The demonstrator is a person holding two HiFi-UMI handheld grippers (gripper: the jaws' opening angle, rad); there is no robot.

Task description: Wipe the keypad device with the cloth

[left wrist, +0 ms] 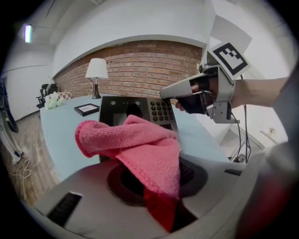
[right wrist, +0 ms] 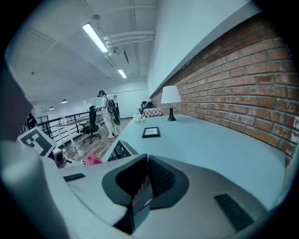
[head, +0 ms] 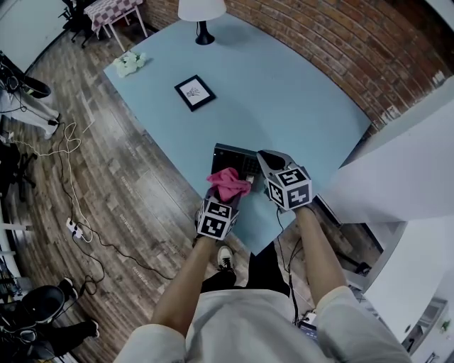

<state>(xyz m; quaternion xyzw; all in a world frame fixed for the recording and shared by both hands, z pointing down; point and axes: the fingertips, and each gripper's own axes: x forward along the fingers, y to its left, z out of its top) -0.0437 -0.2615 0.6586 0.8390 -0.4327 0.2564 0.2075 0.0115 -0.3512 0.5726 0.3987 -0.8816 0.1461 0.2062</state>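
Pink cloth point(left wrist: 140, 144) clamped by left gripper point(left wrist: 156, 186) half-hides keypad device point(left wrist: 145, 106); right gripper point(right wrist: 147, 163) jaws closed.

Nubbly terry cloth point(left wrist: 140, 142), rough brick wall point(left wrist: 140, 65)

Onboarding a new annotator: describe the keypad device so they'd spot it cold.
Start at the long light-blue table along the brick wall and go to its near edge, just behind the pink cloth. The keypad device is the dark slab there with a grid of buttons at its right; the framed picture, lamp and flowers farther along have no buttons.
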